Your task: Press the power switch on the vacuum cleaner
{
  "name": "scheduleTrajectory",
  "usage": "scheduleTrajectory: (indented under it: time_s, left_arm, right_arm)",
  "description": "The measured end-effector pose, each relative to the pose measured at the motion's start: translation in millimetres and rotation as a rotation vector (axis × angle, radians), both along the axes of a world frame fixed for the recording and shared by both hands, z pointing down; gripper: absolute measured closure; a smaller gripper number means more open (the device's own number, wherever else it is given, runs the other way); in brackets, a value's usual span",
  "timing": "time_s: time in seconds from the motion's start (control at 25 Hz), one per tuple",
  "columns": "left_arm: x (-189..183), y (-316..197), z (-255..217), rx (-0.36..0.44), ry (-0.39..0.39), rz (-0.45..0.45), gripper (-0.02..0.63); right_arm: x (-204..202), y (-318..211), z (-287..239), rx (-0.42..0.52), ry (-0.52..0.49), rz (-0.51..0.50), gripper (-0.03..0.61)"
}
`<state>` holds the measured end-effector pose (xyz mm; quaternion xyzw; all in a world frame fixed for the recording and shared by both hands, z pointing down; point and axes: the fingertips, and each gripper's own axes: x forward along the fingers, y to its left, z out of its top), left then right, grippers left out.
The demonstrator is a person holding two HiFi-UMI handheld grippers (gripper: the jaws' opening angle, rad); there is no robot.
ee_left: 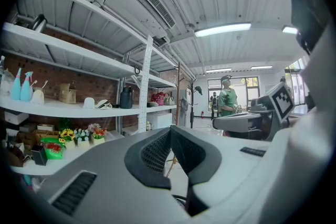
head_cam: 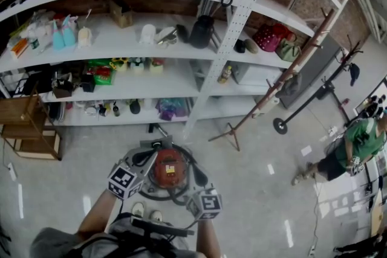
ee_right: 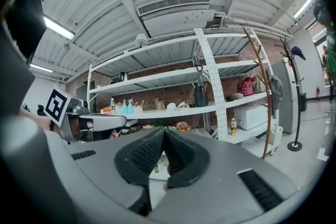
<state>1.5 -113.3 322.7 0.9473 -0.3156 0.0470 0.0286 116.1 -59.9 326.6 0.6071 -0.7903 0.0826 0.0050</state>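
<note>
Head view: one red vacuum cleaner (head_cam: 168, 167) sits on the floor before the shelving (head_cam: 115, 39), flanked by two grippers, the left gripper (head_cam: 147, 158) and the right gripper (head_cam: 198, 178). Left gripper view: its jaws meet tip to tip, empty, with two blue spray bottles (ee_left: 26, 86) shelved beyond. Right gripper view: its jaws are likewise pressed together, empty.

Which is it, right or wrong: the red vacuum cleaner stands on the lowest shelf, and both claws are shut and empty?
Wrong on one point: the head view shows the red vacuum cleaner on the floor before the shelves, not on a shelf. The left claw and right claw are indeed shut and empty.
</note>
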Motion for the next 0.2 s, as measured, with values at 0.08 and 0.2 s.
scheduleTrajectory:
  time_s: [0.08,0.2]
  left_arm:
    - [1.1,1.0,-0.2,-0.003,0.002,0.001,0.604]
    - [1.9,2.9,0.6,-0.005,0.001,0.004,0.604]
  right_arm:
    - [0.5,0.7,-0.2,0.003,-0.001,0.002,0.568]
    - [0.4,2.2,0.0,0.004,0.001,0.003,0.568]
